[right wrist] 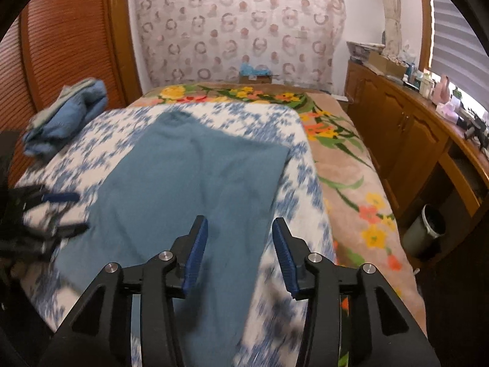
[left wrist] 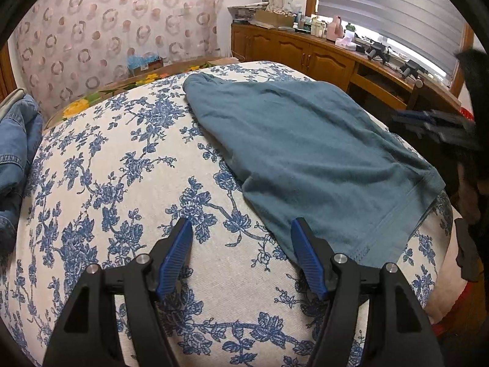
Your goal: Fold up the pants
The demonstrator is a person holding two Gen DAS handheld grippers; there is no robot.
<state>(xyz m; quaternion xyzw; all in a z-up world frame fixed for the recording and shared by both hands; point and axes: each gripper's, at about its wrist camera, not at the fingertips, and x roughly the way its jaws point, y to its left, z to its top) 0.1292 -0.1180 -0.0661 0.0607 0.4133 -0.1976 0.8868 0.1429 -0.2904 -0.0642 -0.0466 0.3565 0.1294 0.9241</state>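
Teal pants lie folded flat on the blue-flowered white bed cover. My left gripper hovers open over the cover by the pants' near hem corner, its right finger above the hem, nothing between the pads. In the right wrist view the pants stretch away from me. My right gripper stands open just above their near right part, gripping nothing. The left gripper shows blurred at that view's left edge, and the right gripper shows blurred at the right of the left wrist view.
Denim clothes are piled at the bed's left side, seen also as a blue stack. A flowered blanket covers the bed's right side. A wooden cabinet with clutter runs along the window wall, a bin beside it.
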